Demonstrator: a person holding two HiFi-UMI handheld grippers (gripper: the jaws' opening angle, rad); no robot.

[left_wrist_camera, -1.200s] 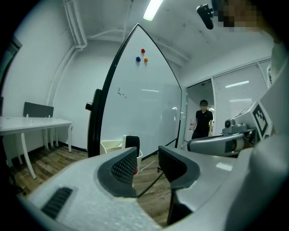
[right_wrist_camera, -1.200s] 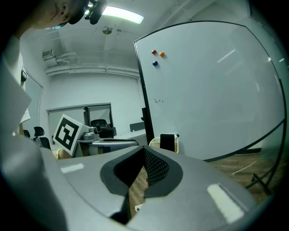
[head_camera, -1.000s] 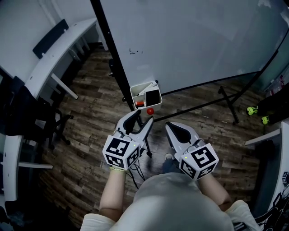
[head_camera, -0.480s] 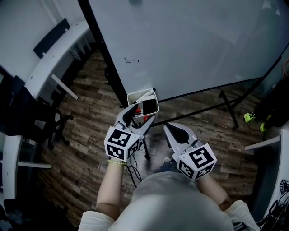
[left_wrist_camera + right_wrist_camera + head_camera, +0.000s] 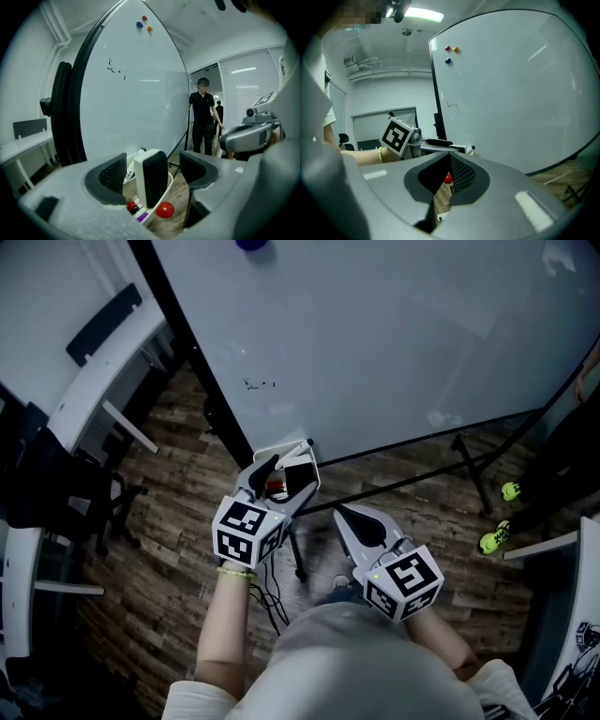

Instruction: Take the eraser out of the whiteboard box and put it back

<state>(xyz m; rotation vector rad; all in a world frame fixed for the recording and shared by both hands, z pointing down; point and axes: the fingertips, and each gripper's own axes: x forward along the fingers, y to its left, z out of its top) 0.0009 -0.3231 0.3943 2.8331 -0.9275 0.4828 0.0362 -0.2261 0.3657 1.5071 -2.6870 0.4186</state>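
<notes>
A small white box (image 5: 272, 448) hangs on the lower frame of the whiteboard (image 5: 375, 334). The eraser (image 5: 151, 176), white with a black felt face, stands upright in the box (image 5: 165, 187) beside markers. A red ball (image 5: 164, 210) sits just under the box rim. My left gripper (image 5: 152, 171) reaches over the box. Its jaws have just been opening and stand wide on either side of the eraser, pads clear of it. In the head view the left gripper (image 5: 279, 482) is at the box. My right gripper (image 5: 345, 515) hangs lower right with its jaws together and nothing in them.
A white desk (image 5: 94, 362) and a dark office chair (image 5: 56, 493) stand at the left. The whiteboard's black stand legs (image 5: 469, 465) cross the wooden floor. A person in black (image 5: 203, 117) stands beyond the board. Coloured magnets (image 5: 144, 23) stick high on it.
My left gripper has moved forward up to the box, and its jaws have spread wider around the eraser. The right gripper has followed a short way, still shut.
</notes>
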